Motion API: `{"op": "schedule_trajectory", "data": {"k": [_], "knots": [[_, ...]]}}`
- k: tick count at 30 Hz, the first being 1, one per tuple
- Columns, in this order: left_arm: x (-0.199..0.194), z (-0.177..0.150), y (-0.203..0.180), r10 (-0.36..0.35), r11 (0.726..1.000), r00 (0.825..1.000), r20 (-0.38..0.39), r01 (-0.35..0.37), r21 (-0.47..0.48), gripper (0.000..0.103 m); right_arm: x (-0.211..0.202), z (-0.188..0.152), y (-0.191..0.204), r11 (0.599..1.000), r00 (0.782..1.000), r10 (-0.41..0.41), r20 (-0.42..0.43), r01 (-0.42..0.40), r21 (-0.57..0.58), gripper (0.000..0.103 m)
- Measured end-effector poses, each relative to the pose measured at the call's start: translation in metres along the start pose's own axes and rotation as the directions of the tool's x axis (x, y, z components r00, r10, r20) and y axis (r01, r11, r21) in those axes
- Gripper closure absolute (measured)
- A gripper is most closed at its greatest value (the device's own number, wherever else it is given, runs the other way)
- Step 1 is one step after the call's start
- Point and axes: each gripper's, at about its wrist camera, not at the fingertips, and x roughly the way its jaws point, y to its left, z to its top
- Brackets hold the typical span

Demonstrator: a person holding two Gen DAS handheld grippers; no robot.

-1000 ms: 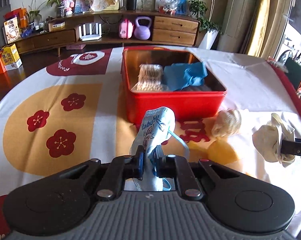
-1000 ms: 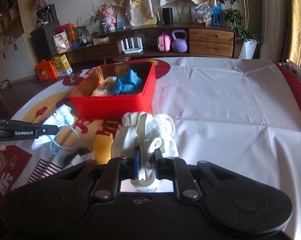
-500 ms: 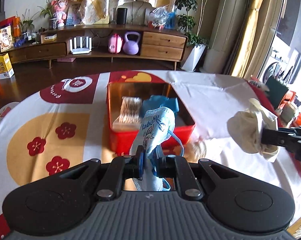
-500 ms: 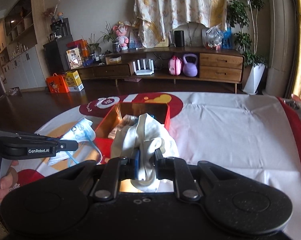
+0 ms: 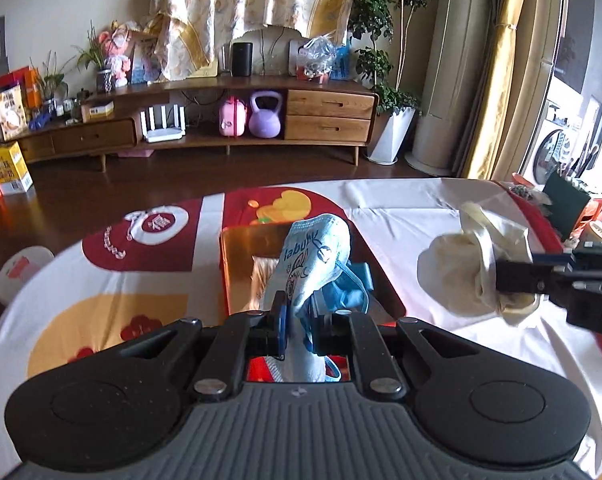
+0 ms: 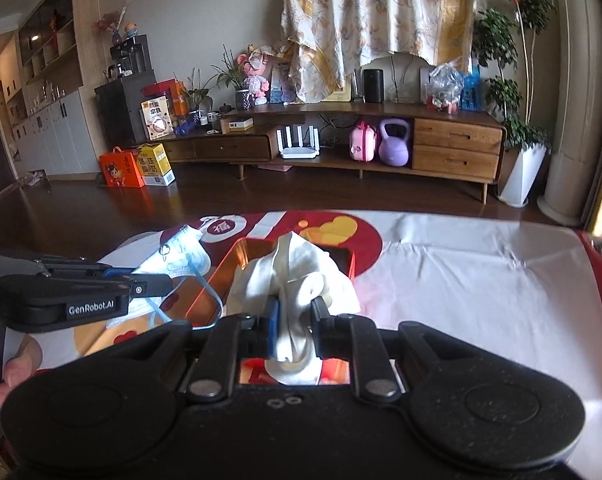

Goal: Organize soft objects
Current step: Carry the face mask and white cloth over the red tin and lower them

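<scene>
My left gripper (image 5: 299, 312) is shut on a pale blue face mask (image 5: 315, 248) with blue ear loops, held in the air over the red tin box (image 5: 231, 264). A blue cloth (image 5: 359, 276) and a beige bundle (image 5: 263, 276) lie inside the box, mostly hidden behind the mask. My right gripper (image 6: 295, 316) is shut on a crumpled cream glove (image 6: 297, 268), also held above the red box (image 6: 221, 280). From the left wrist view the glove (image 5: 457, 272) and right gripper (image 5: 517, 276) hang to the right of the box. The left gripper (image 6: 157, 284) with the mask (image 6: 183, 252) shows at the right view's left.
The box stands on a table under a white cloth (image 6: 461, 280) with red and yellow prints. A person's fingers (image 6: 17, 364) grip the left handle. Beyond the table lie dark floor and a long wooden cabinet (image 6: 381, 152).
Both grippers have risen off the table with the mask and the glove, and now hang over the red box, closer to each other.
</scene>
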Motion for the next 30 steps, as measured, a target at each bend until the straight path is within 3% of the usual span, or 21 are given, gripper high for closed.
{"op": "schedule_trajectory", "data": {"k": [11,15,30], "knots": [[0.047,0.02,0.019,0.038,0.999,0.999,-0.034,-0.038,-0.019,0.092,0.053,0.025,-0.008,1.0,1.0,-0.016,-0.021,0.017,0.01,0.086],[0.07,0.021,0.017,0.065,0.998,0.997,-0.048,-0.064,0.014,0.092,0.077,0.031,-0.008,1.0,0.999,-0.021,-0.046,0.021,0.006,0.086],[0.132,0.009,0.016,0.061,0.998,0.989,-0.135,-0.06,0.014,0.092,0.156,0.021,-0.004,1.0,0.989,-0.015,-0.145,0.019,0.024,0.084]]}}
